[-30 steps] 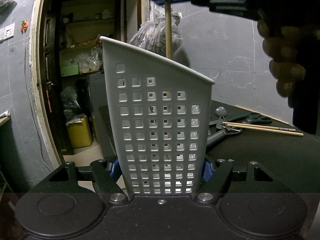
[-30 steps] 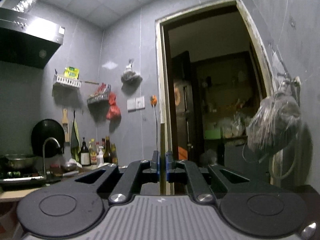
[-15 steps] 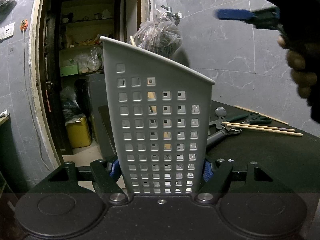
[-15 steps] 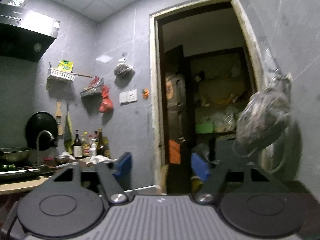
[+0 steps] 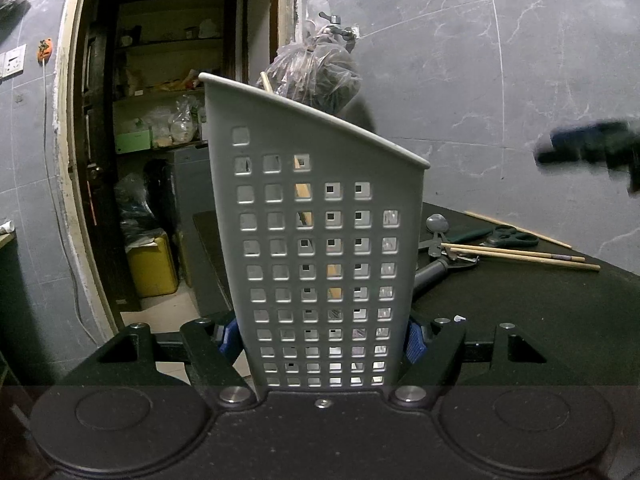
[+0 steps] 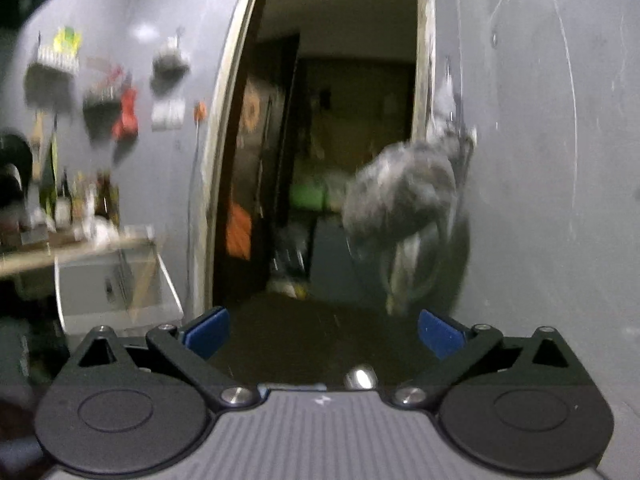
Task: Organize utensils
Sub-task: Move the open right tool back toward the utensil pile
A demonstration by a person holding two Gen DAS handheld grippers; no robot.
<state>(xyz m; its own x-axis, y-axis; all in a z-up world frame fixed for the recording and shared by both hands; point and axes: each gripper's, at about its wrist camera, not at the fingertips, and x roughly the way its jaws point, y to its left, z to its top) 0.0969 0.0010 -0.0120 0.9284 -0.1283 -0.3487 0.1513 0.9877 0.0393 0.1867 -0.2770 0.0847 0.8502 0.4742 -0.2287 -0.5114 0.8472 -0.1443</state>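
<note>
A grey perforated utensil holder [image 5: 320,248] stands upright on the dark table, and my left gripper [image 5: 320,338] is shut on its lower sides. A wooden chopstick [image 5: 265,81] leans inside the holder, its tip above the rim. More chopsticks [image 5: 520,255], scissors [image 5: 512,236], a spoon [image 5: 436,223] and pliers [image 5: 440,266] lie on the table behind it to the right. My right gripper [image 6: 322,334] is blurred at the right edge of the left wrist view; its jaws are opening wide with nothing between them.
A plastic bag [image 5: 316,76] hangs from a wall tap behind the holder. An open doorway [image 5: 160,152] with shelves and a yellow canister [image 5: 152,266] lies to the left. The right wrist view shows a kitchen counter [image 6: 72,248] with bottles at the left.
My right gripper let go of the chopstick, which dropped into the holder. It then opened wide and swung down to the right, away from the holder. The left gripper kept still.
</note>
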